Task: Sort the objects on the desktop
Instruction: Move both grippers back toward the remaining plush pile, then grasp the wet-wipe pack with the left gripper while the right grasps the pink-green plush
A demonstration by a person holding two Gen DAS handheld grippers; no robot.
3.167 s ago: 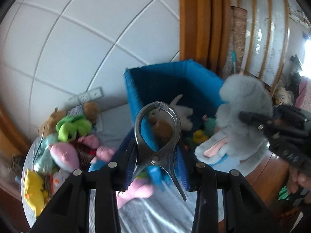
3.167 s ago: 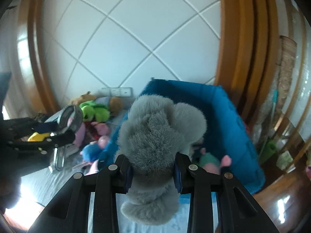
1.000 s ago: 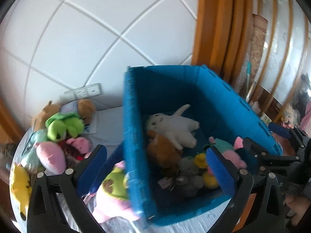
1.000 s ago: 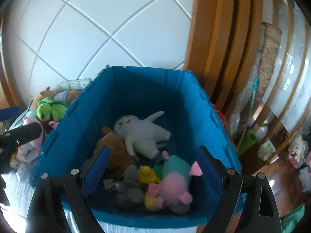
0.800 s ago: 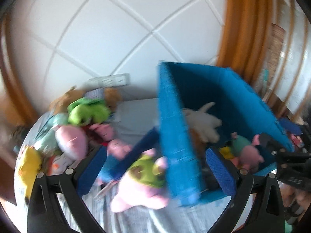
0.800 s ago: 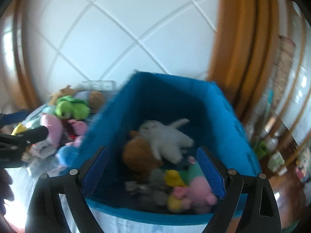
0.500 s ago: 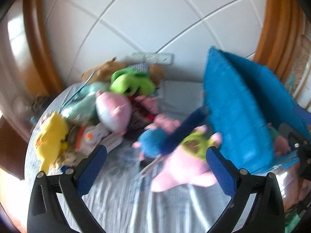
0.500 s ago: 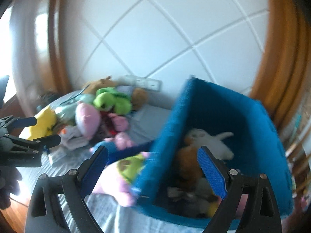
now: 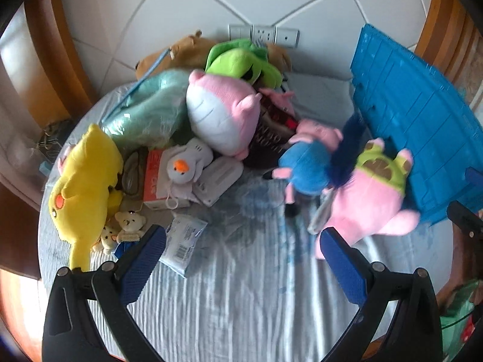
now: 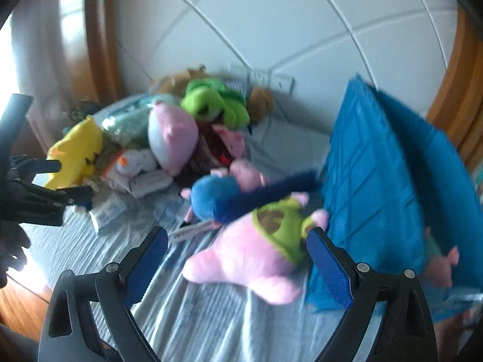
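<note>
Right gripper [image 10: 237, 262], jaws wide and empty, hovers nearest the pink plush [image 10: 256, 256] lying dead ahead against the blue bin [image 10: 377, 187], long axis crosswise, while the wide left gripper [image 9: 241, 259] faces the pile.

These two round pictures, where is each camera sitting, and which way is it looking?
Left wrist view: sits on the left claw, looking along its open blue-padded fingers down at the toy pile, with the yellow plush at left; the right claw's tip pokes in at the right edge.
Right wrist view: sits on the right claw, open, facing the pink plush beside the blue bin; the left claw and hand show at left.
Shared: both see the pink plush, blue bin and green plush.
</note>
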